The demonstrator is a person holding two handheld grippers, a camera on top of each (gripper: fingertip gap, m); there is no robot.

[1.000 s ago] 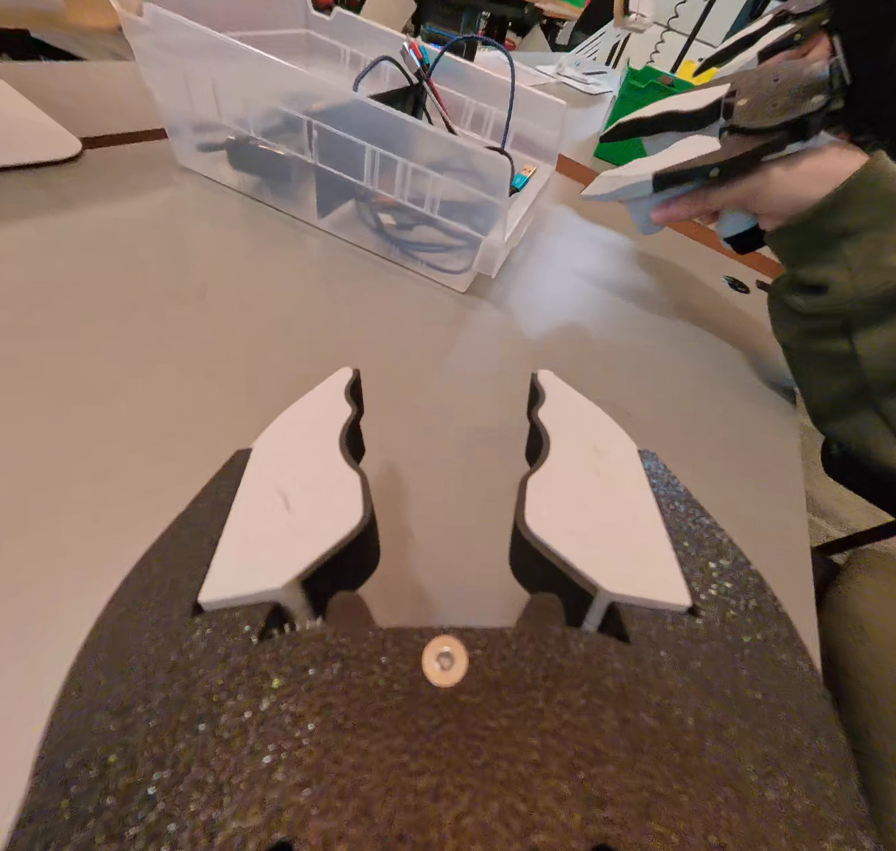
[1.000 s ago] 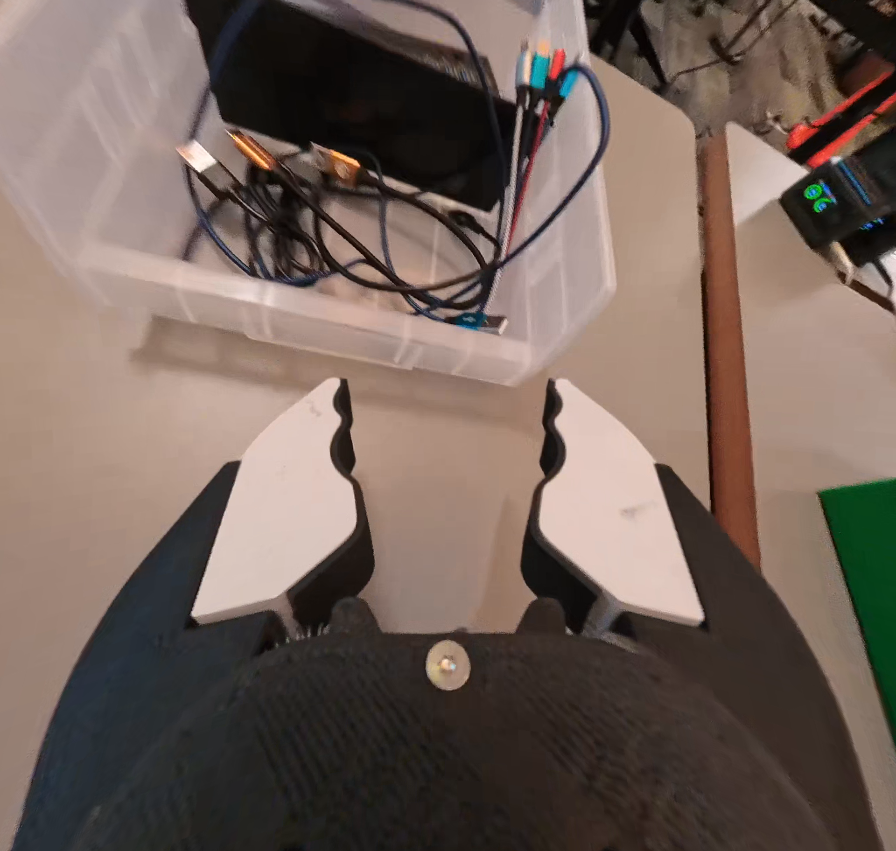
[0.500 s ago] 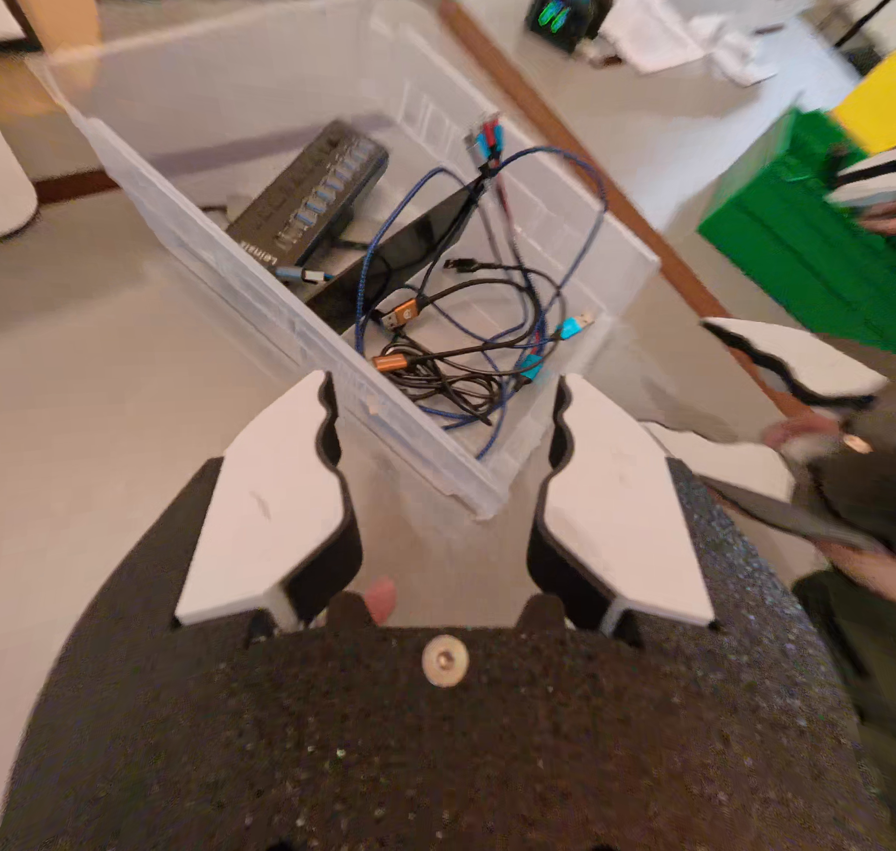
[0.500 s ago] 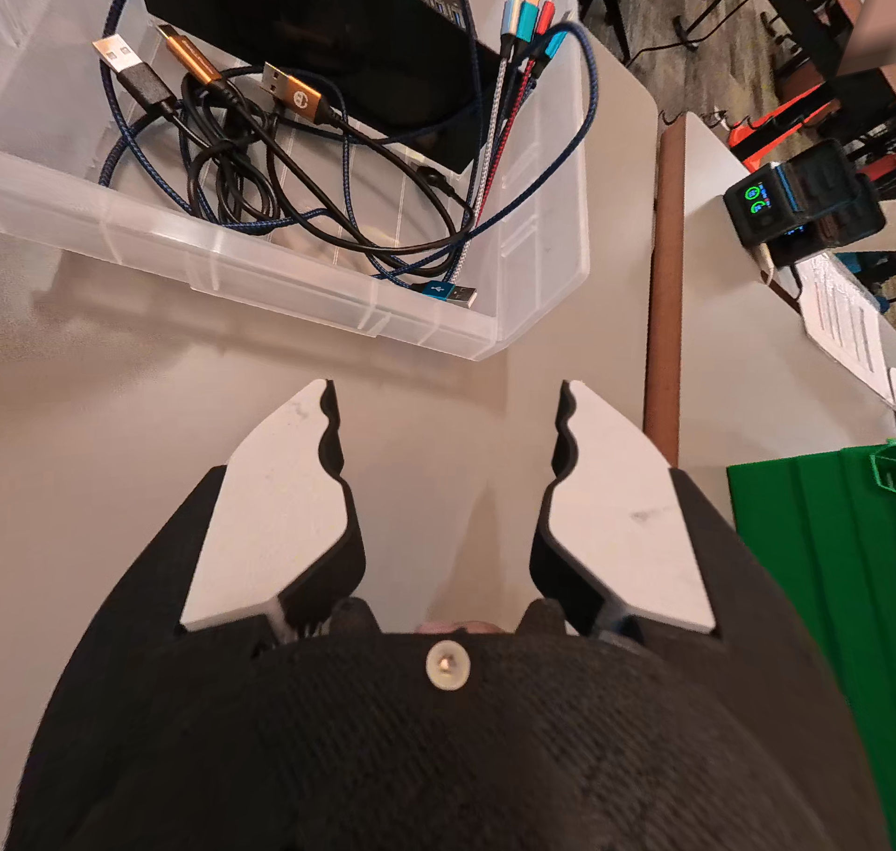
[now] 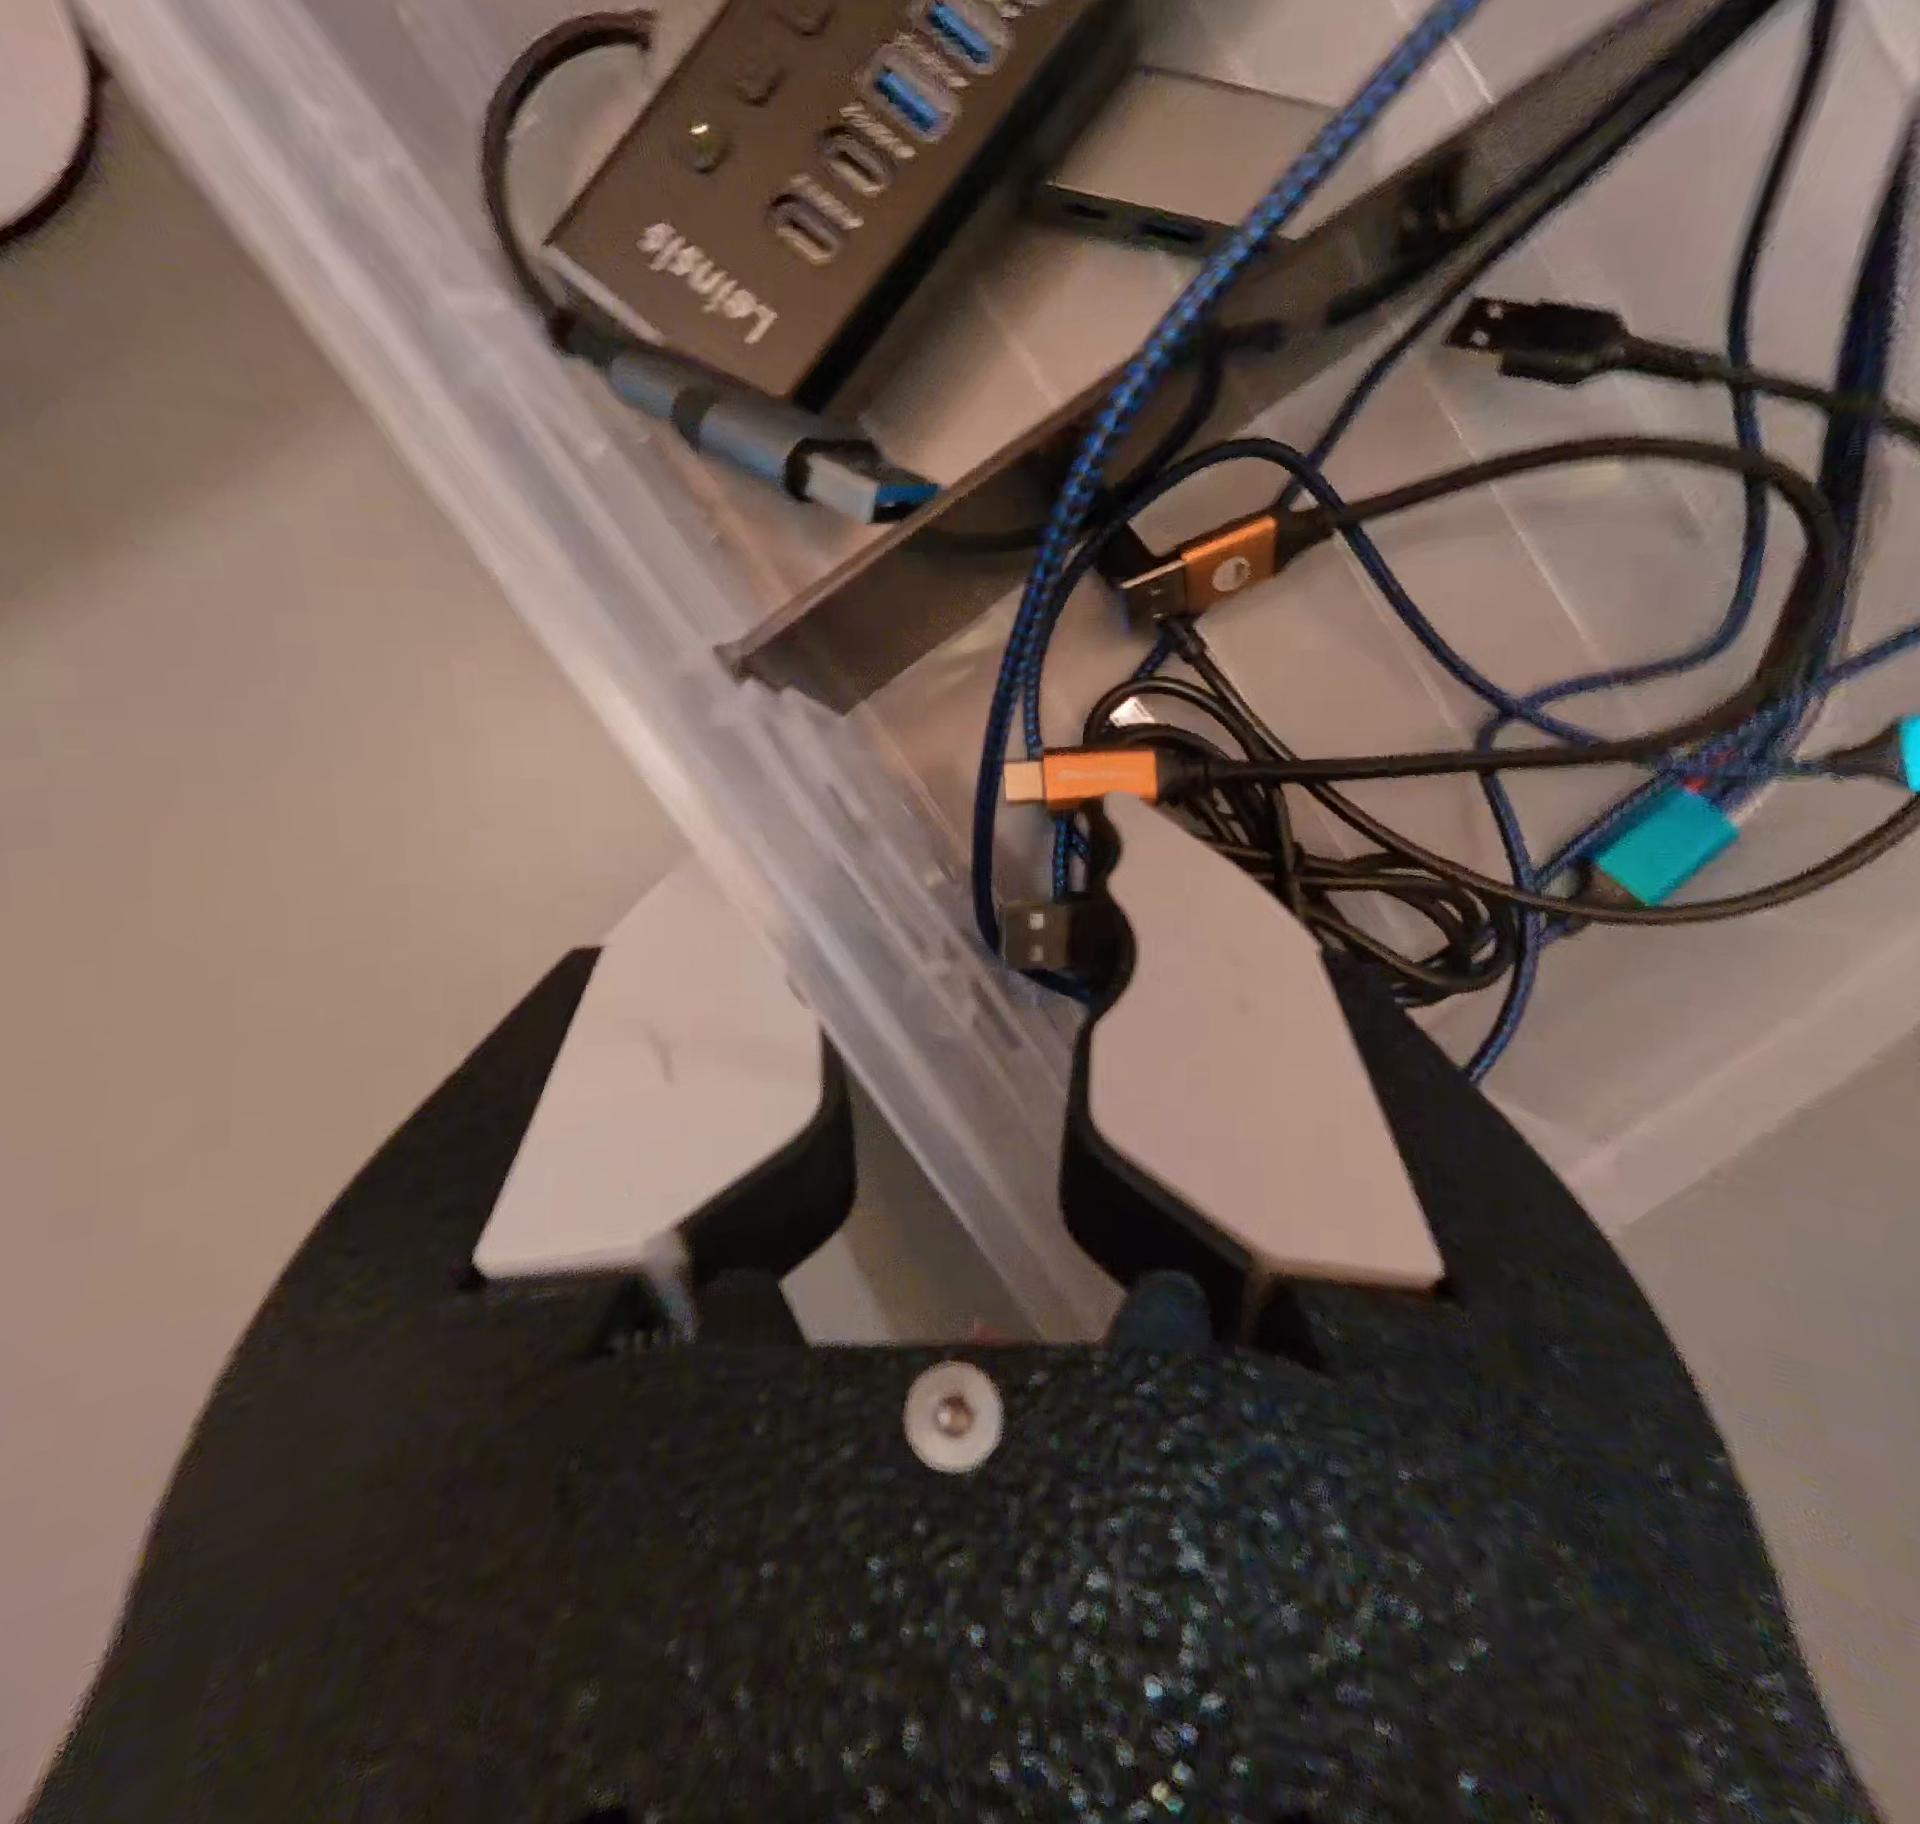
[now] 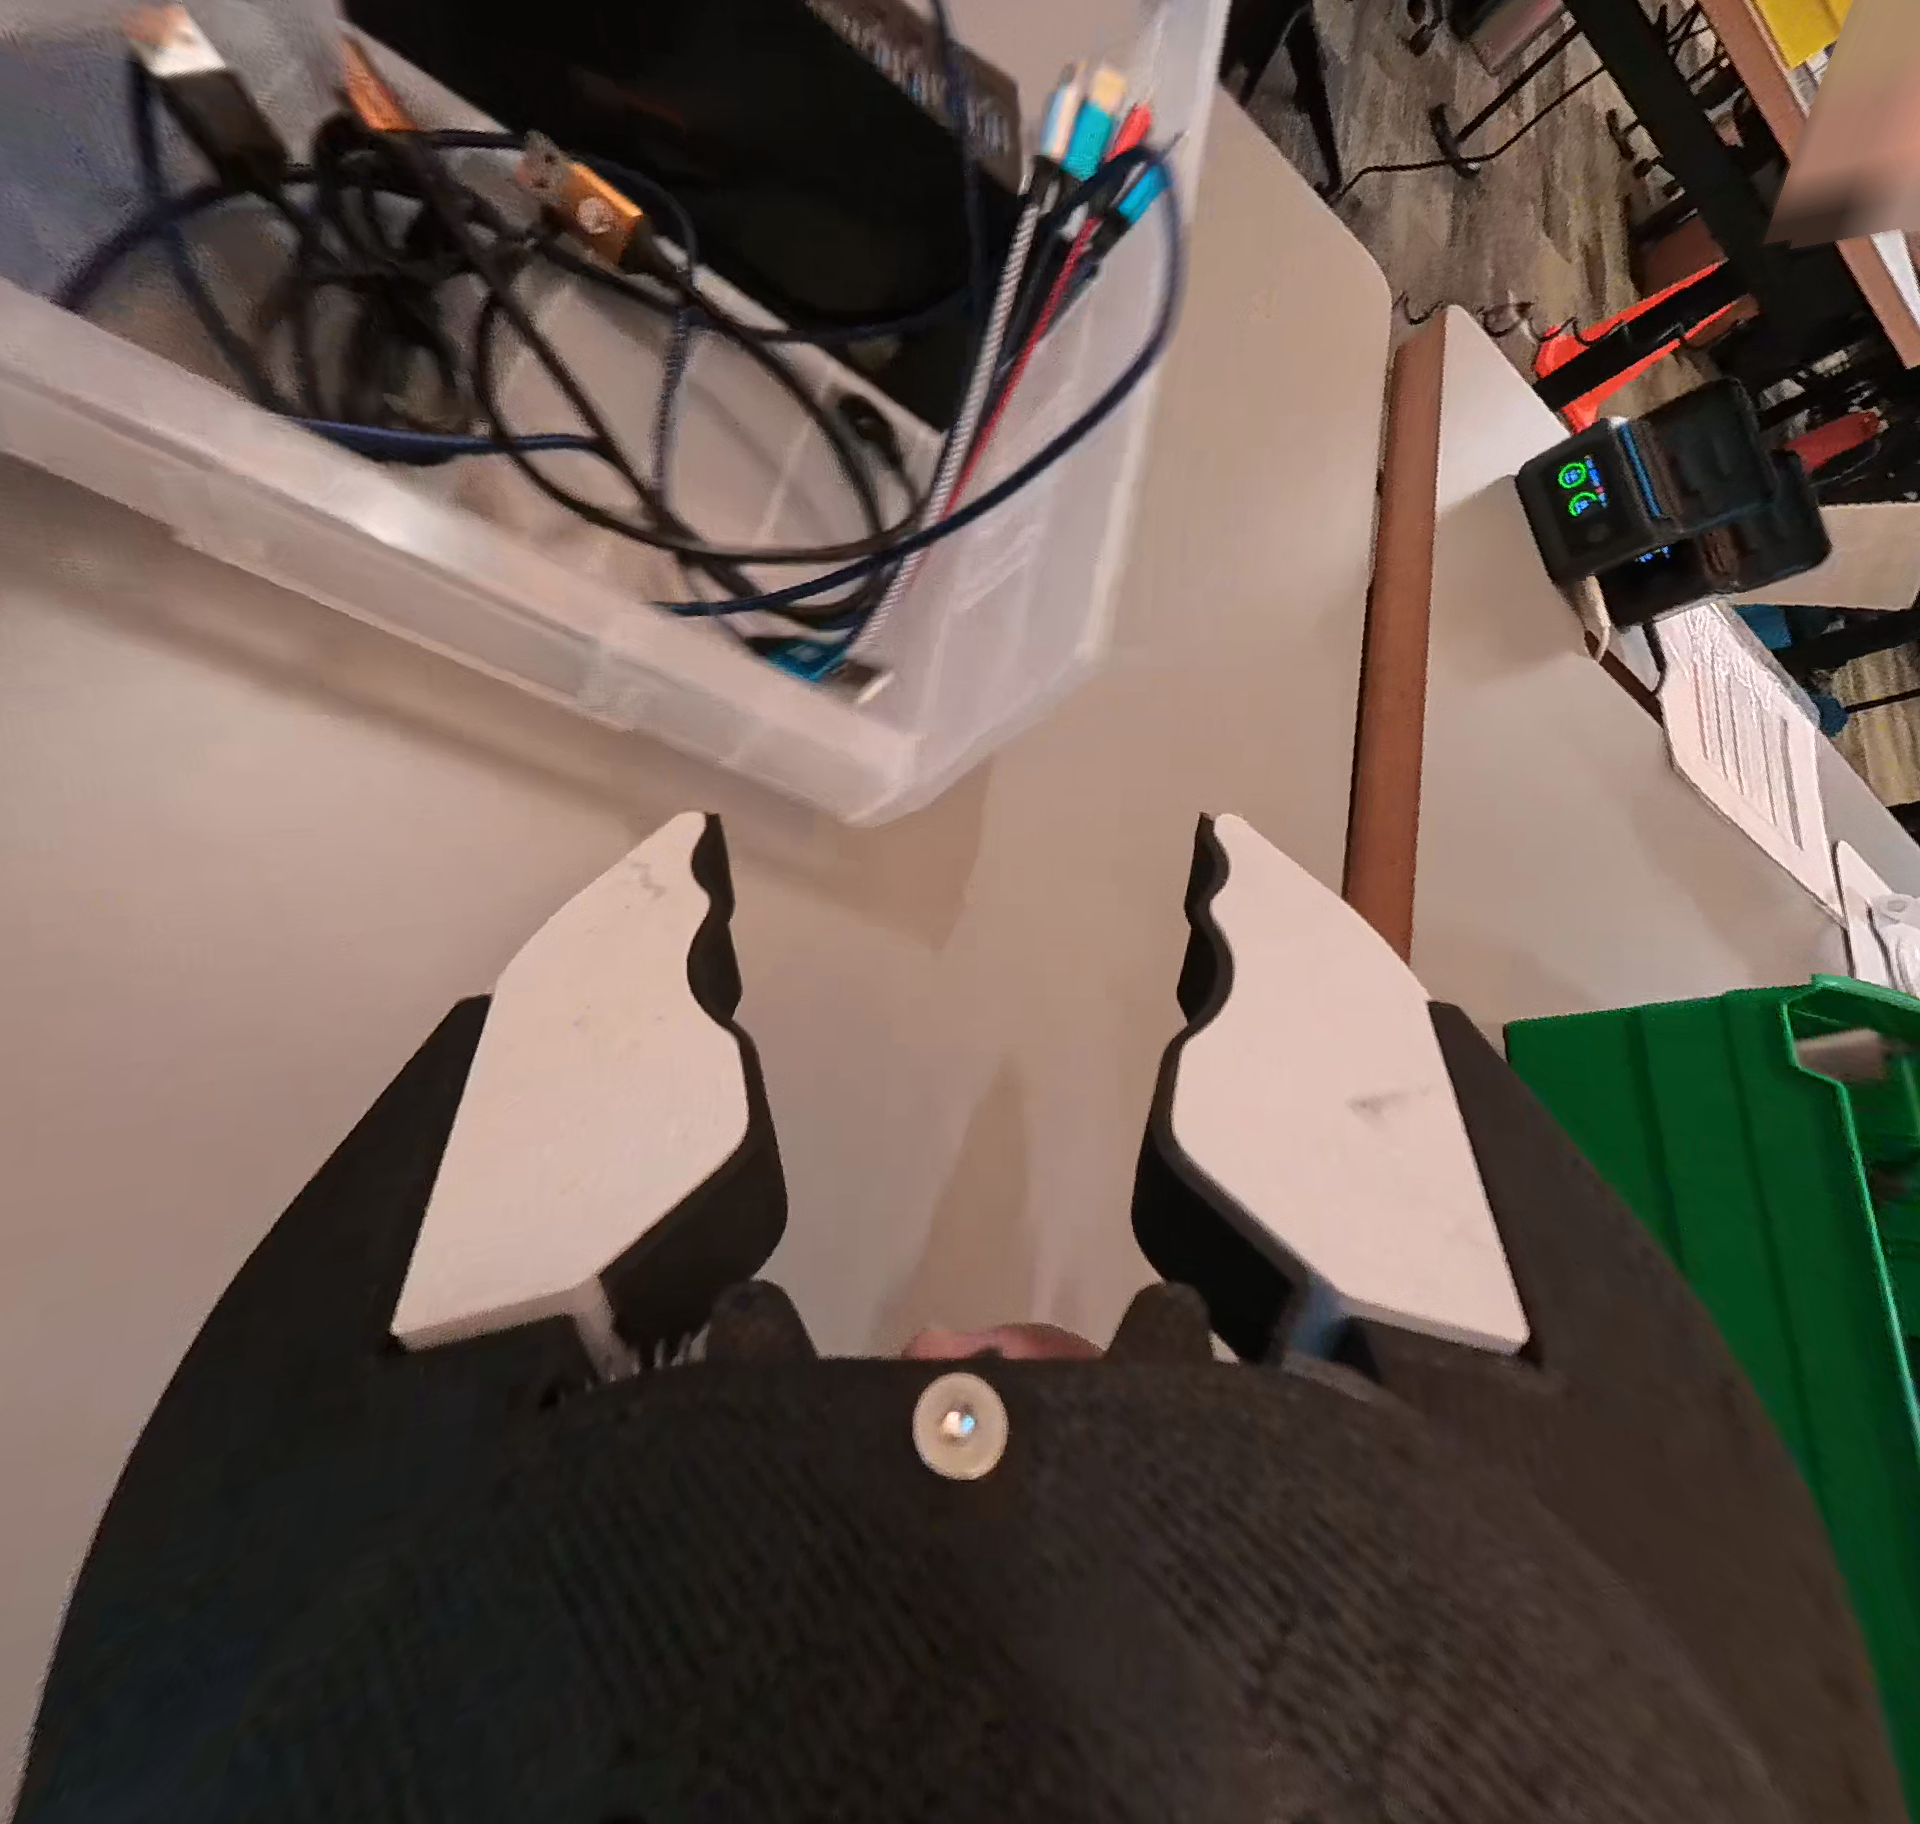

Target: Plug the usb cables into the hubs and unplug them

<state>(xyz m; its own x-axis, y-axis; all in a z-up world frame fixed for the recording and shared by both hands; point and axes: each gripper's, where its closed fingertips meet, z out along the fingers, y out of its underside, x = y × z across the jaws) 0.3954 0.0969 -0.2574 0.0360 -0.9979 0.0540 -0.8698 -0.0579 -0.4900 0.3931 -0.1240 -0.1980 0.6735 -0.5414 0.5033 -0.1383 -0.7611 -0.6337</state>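
- Over the near wall of the clear plastic bin, the left gripper hangs with its jaws spread, one finger outside the wall and the other inside, holding nothing; that straddling looks like the start of a reach for a plug.
- Just beside its inner finger lies a black USB plug on a blue braided cable, likely the nearest thing to pick.
- Two orange-collared plugs sit farther in among the loose black cables, and a teal plug lies off to the right.
- The black hub rests at the bin's far end with its row of ports facing up, none filled as far as the blur allows; a dark flat panel leans across the bin between hub and cables.
- The right gripper is released too, above the bare table just short of the bin's corner, probably waiting to steady the hub.
- Nothing is plugged in yet.
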